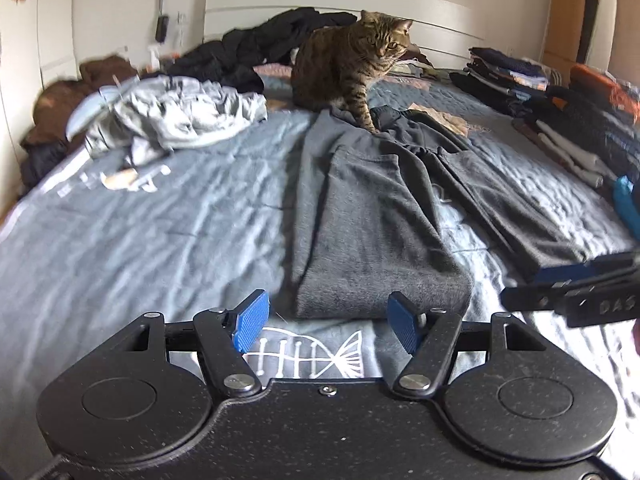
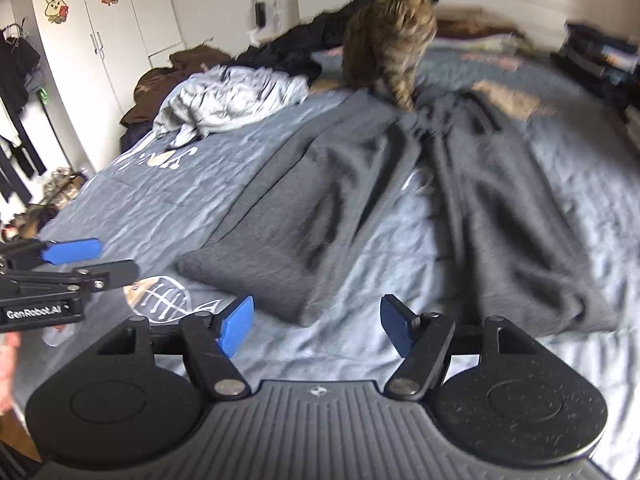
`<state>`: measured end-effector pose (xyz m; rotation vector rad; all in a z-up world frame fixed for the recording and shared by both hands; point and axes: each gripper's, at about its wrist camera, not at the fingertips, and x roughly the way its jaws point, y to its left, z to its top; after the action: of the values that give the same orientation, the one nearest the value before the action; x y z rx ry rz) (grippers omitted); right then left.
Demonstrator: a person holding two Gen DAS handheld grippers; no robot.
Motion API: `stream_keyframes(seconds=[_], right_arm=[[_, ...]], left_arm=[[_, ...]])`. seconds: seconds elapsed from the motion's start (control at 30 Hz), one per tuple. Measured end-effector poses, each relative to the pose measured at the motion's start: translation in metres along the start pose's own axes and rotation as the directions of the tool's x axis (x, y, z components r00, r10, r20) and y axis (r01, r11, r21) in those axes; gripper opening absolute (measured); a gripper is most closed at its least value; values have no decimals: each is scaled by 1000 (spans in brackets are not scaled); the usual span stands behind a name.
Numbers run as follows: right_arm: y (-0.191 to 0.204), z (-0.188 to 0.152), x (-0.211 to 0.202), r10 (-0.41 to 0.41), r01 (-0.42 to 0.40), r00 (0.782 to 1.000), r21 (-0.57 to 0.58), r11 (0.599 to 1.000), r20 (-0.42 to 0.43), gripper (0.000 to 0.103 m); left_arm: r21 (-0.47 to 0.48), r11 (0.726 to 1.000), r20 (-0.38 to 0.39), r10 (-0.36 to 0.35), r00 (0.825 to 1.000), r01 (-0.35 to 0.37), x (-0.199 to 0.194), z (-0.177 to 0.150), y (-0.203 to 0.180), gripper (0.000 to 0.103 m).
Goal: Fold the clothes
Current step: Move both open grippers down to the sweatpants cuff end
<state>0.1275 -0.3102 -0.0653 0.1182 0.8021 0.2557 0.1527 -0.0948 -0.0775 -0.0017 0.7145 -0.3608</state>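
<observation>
1. A pair of dark grey fleece trousers (image 1: 380, 216) is spread lengthwise on the bed, its two legs pointing toward the cameras and its waist end at the far side.
2. The left leg's cuff (image 1: 380, 296) is seen just beyond the left gripper (image 1: 328, 326); the right leg (image 2: 520, 240) lies rumpled beside it, a strip of bedding showing between them.
3. The left gripper's blue pads are spread wide apart, and nothing is held between them.
4. The right gripper (image 2: 316, 330) is likewise opened wide and empty, hovering near the cuffs.
5. A brown tabby cat (image 1: 352, 64) is seated at the waist end, one front paw planted on the trousers.
6. The trousers rest on a blue-grey quilted bedcover (image 1: 140, 232) printed with a white fish skeleton (image 1: 312, 354).
7. A crumpled light grey garment (image 1: 176, 116) and a heap of dark clothes (image 1: 256, 48) are found to the left, well apart from the trousers.
8. Stacks of folded clothing (image 1: 560, 112) are lined along the right edge.
</observation>
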Motion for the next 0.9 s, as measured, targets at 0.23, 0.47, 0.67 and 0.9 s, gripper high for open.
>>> stream_keyframes(seconds=[0.23,0.47,0.67,0.9], right_arm=[[-13,2,38,67,-54,995,149,987,-78,69],[-29,-5,71,93,-53,986,264,963,-141,69],[-35,-7,78,123,-77,984,313,947,-130,69],[-36,-5,86,146,-109,984,309,945,-100,81]], left_arm=[[-241,966,-41,-110,993,97,32,-4,28,57],[-382,912,-53,-185,981,151,57,-6,42,57],[-480,866,-79,-204,976,142,76,-12,51,55],[-530,840,-79,-189,979,120,83,-10,57,55]])
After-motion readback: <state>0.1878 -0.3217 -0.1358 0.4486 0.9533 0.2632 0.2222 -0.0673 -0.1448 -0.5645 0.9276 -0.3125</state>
